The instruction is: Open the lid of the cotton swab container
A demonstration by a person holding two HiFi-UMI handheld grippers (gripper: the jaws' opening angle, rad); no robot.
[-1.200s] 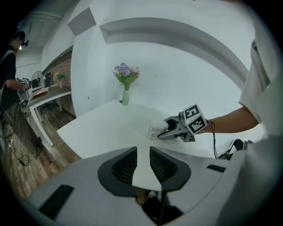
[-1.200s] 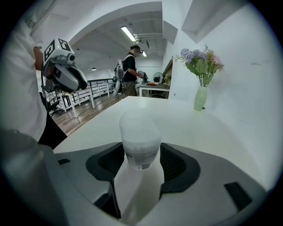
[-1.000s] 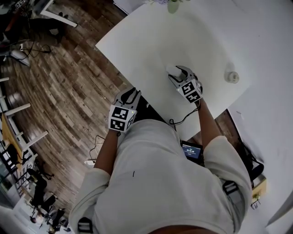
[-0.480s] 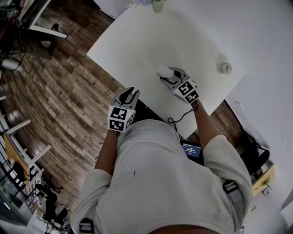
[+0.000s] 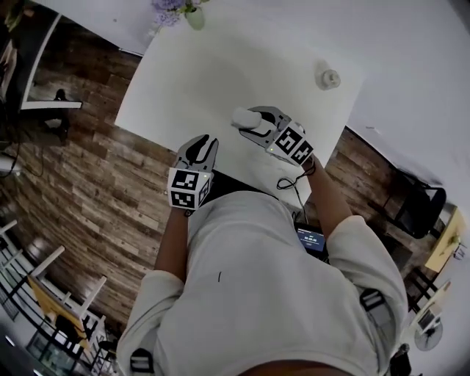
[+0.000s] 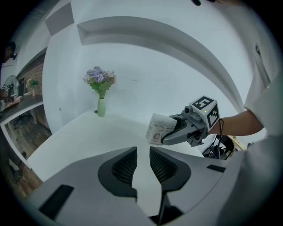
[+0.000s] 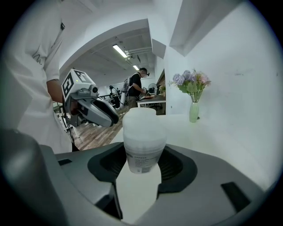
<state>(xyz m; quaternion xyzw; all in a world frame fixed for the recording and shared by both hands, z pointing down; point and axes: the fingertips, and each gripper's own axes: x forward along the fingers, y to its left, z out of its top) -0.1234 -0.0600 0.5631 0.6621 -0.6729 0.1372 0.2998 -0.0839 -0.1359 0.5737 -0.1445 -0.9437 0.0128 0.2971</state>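
The cotton swab container [image 7: 143, 141] is a translucent white tub with a printed label, and its lid [image 7: 140, 115] is on. My right gripper [image 7: 143, 167] is shut on its lower body and holds it upright just above the white table [image 5: 220, 66]. From the head view the container [image 5: 244, 117] sticks out of the right gripper [image 5: 251, 126] near the table's front edge. My left gripper [image 5: 202, 145] hovers at that edge to the left, jaws a narrow gap apart with nothing between them. The left gripper view shows the container [image 6: 159, 128] ahead and to the right of the left gripper [image 6: 143, 164].
A green vase with purple flowers [image 5: 192, 15] stands at the table's far edge. A small round object [image 5: 327, 76] lies near the far right corner. Wooden floor [image 5: 88, 169] lies left of the table. A person [image 7: 135, 90] stands far off in the room.
The right gripper has carried the container leftward, nearer the left gripper. The left gripper has come up from over the floor to the table's front edge.
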